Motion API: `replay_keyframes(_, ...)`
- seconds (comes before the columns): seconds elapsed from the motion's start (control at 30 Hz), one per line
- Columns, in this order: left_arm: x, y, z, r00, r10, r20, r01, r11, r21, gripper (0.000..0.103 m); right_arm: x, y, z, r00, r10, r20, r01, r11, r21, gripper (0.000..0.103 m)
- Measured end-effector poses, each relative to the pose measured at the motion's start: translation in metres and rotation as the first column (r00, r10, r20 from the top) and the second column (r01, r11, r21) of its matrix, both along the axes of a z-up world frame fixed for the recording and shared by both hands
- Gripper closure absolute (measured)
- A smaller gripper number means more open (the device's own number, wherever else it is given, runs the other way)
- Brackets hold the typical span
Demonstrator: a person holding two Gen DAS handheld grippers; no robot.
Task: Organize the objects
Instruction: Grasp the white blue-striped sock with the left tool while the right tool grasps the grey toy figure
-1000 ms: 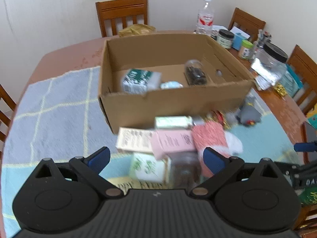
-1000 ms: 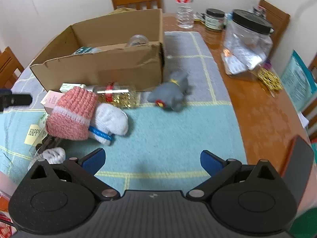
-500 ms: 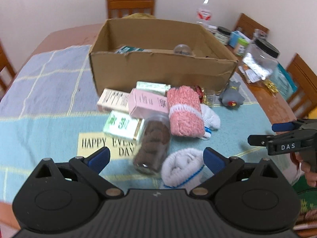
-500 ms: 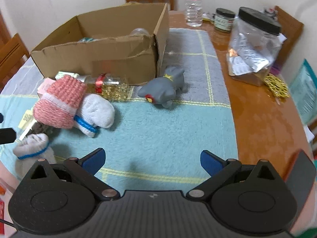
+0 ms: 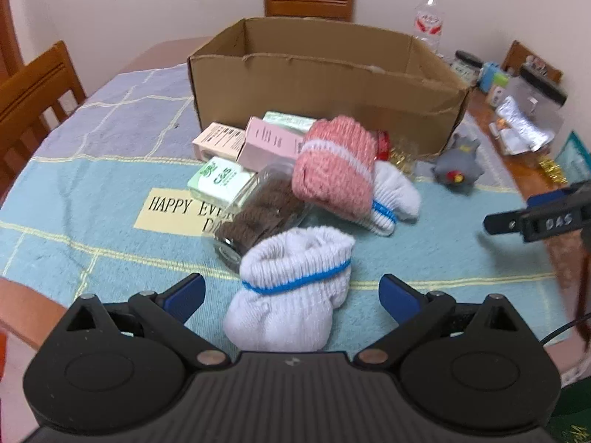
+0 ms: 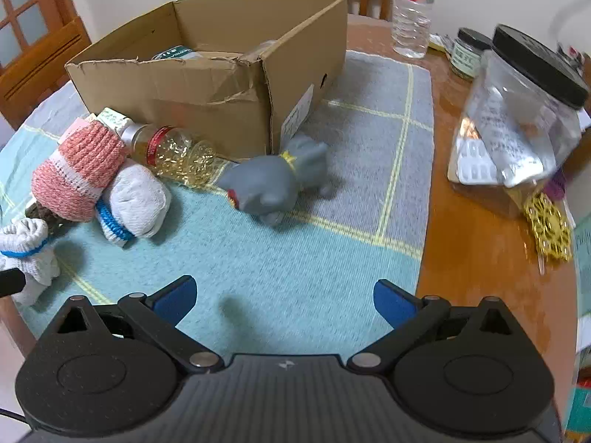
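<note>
A cardboard box (image 5: 325, 81) (image 6: 207, 81) stands open on the blue mat. Loose things lie in front of it: a white sock bundle with a blue band (image 5: 291, 288) (image 6: 26, 251), a pink knitted sock roll (image 5: 336, 162) (image 6: 81, 170), another white sock (image 5: 391, 193) (image 6: 136, 199), a jar of brown pieces (image 5: 258, 217), small cartons (image 5: 258, 140), a bottle of gold beads (image 6: 173, 149) and a grey toy animal (image 5: 456, 166) (image 6: 277, 181). My left gripper (image 5: 291, 295) is open, its fingers either side of the near white sock bundle. My right gripper (image 6: 282, 297) is open above bare mat; it also shows at the right edge (image 5: 535, 217).
A big clear jar with a black lid (image 6: 517, 118) (image 5: 528, 118), a water bottle (image 6: 412, 7) (image 5: 428, 18) and small jars (image 6: 467, 51) stand on the wooden table (image 6: 480, 258) to the right. Wooden chairs (image 5: 33, 99) ring the table. The mat's near edge lies close below both grippers.
My left gripper drew back and sank toward the table's near edge, bringing the white sock bundle between its fingers. My right gripper shifted closer to the grey toy. Both stayed open.
</note>
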State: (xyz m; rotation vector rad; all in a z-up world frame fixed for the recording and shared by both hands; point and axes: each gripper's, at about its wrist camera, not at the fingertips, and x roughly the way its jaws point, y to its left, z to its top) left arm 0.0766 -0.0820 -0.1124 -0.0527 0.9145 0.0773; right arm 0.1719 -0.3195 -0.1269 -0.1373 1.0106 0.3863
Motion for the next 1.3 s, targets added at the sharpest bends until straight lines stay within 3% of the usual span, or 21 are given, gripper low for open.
replay_keyframes(0.27, 0.004, -0.022, -0.017, 0.997, 0.071, 0.015, -0.072, 0.992, 0.101, 0.003, 0.012, -0.003, -0.007, 0.998, 0.056, 0.002, -0.056, 0.998, -0.014, 0.000)
replay_keyframes(0.43, 0.005, -0.026, -0.023, 0.994, 0.111, 0.021, -0.113, 0.986, 0.121, 0.006, 0.022, 0.001, -0.006, 0.993, 0.114, 0.030, -0.113, 0.993, -0.036, 0.000)
replay_keyframes(0.6, 0.005, -0.025, -0.025, 0.989, 0.145, 0.015, -0.145, 0.983, 0.111, 0.011, 0.036, 0.009, -0.005, 0.967, 0.231, 0.106, -0.223, 0.971, -0.081, 0.000)
replay_keyframes(0.8, 0.004, -0.026, -0.024, 0.987, 0.158, 0.010, -0.158, 0.982, 0.104, 0.011, 0.052, 0.022, -0.009, 0.922, 0.362, 0.137, -0.350, 0.931, -0.104, 0.000)
replay_keyframes(1.03, 0.002, -0.032, -0.024, 0.988, 0.151, 0.015, -0.151, 0.980, 0.126, 0.011, 0.066, 0.033, -0.019, 0.903, 0.404, 0.144, -0.393, 0.914, -0.098, 0.000)
replay_keyframes(1.3, 0.007, -0.036, -0.029, 0.990, 0.140, 0.028, -0.143, 0.972, 0.187, 0.011, 0.071, 0.037, -0.017, 0.913, 0.391, 0.119, -0.386, 0.920, -0.063, 0.019)
